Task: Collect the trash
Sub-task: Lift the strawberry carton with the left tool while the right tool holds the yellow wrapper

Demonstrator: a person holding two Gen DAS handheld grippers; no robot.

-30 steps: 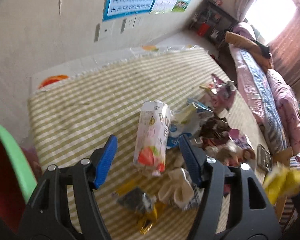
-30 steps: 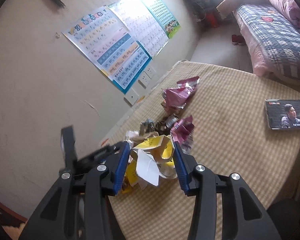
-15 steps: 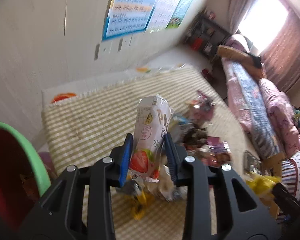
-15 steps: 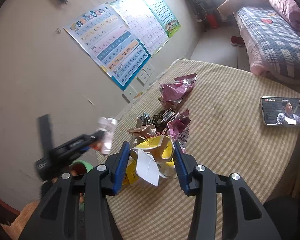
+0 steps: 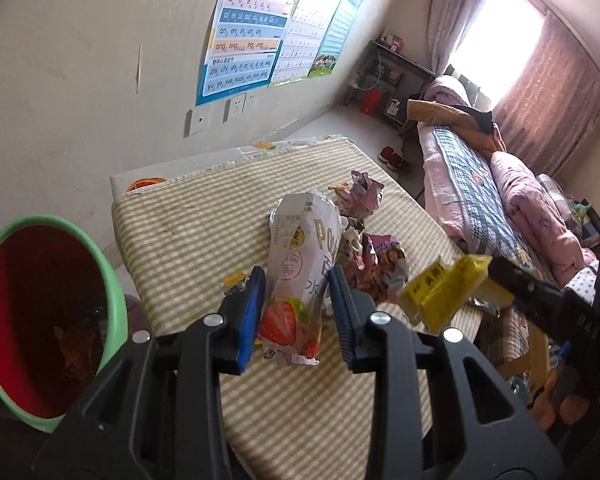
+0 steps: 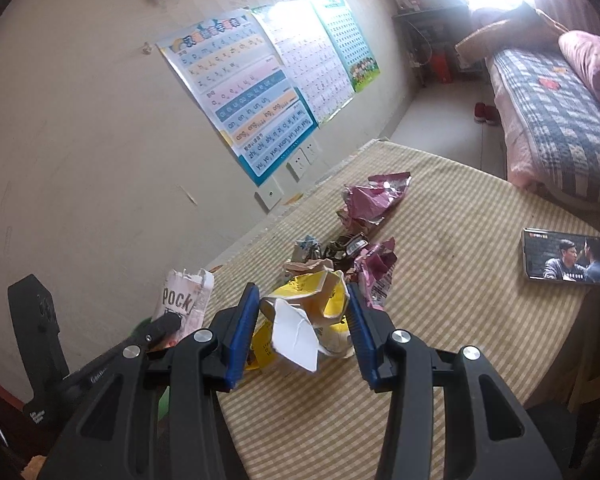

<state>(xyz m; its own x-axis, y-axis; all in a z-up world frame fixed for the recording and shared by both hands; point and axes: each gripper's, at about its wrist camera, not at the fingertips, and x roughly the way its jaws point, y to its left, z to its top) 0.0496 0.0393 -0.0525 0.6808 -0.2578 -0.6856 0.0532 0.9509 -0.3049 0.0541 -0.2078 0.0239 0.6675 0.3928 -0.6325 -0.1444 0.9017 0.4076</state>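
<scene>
My left gripper (image 5: pixel 296 316) is shut on a pink Pocky strawberry box (image 5: pixel 300 276) and holds it above the table's left end; the box also shows in the right wrist view (image 6: pixel 186 304). My right gripper (image 6: pixel 304 328) is shut on a crumpled yellow and white box (image 6: pixel 308 320), seen in the left wrist view (image 5: pixel 448 292) to the right of the Pocky box. A green bin with a red inside (image 5: pixel 40 312) stands left of the table. Several crumpled wrappers (image 6: pixel 372 204) lie on the checked tablecloth (image 6: pixel 460 240).
A phone playing video (image 6: pixel 566 262) lies near the table's right edge. The wall with posters (image 6: pixel 260 92) runs along the table's far side. A bed with quilts (image 5: pixel 500 200) stands beyond the table.
My left gripper closed on the Pocky box, lifted it off the table and drew back toward the green bin. My right gripper kept its hold on the yellow box.
</scene>
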